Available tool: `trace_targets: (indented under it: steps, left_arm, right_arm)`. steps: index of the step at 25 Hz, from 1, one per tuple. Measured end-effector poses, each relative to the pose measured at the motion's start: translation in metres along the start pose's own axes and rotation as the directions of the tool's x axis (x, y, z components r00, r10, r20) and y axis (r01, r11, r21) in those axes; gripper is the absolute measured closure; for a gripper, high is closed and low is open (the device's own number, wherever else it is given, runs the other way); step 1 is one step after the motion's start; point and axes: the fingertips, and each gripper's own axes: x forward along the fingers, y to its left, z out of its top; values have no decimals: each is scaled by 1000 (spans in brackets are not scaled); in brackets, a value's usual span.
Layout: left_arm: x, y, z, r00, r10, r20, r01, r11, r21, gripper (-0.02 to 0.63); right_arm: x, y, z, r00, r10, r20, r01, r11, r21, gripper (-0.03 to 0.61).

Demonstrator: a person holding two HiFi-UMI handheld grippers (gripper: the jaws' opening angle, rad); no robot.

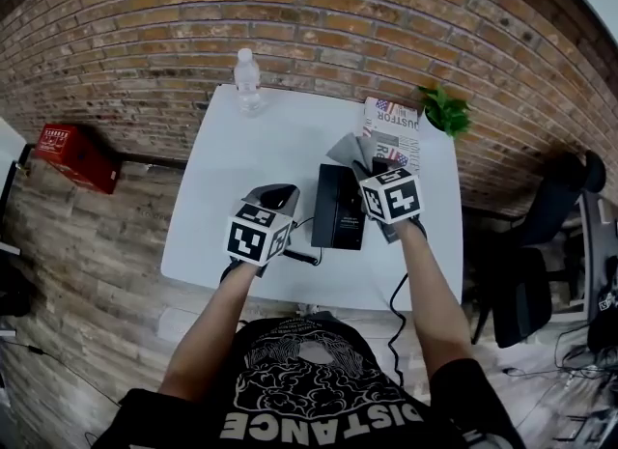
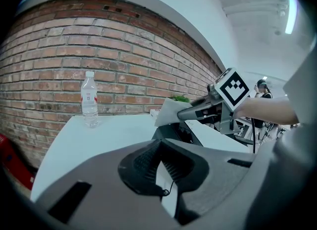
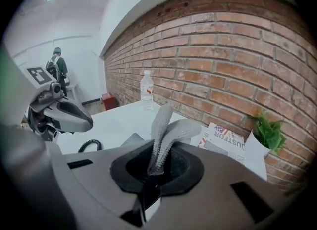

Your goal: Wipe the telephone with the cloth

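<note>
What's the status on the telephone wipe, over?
Left tool shut, empty, left of telephone. Right tool shut on cloth, above telephone's right side; contact unclear. Bottle and plant far back.

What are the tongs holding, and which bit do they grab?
The right tongs pinch the grey cloth by one bunched end; the rest sticks up. The left tongs are shut on nothing.
</note>
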Motion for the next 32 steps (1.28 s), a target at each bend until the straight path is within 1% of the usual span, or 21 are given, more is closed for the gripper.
trace_targets:
  steps: [5,7,15,32]
  left_arm:
    - [1,6,-1,1000,10,0,-10,1000,-8,607]
    - [1,8,-2,1000,13,0,-13,1000,-11,607]
    - [-2,17,-2,1000,18,6,-18,1000,-24,607]
    - [-17,28,-9,999,40,9,-40,999,-37,607]
  right_arm:
    - [15,13,-7,995,73,-69,-75,997,-25,566]
    - [18,15,-8,993,87,-85,-90,995,-38,566]
    - [27,23,0,986,112,-122,-122,989,-80,566]
    - [40,48,13,979,144,-141,-163,978,-129,566]
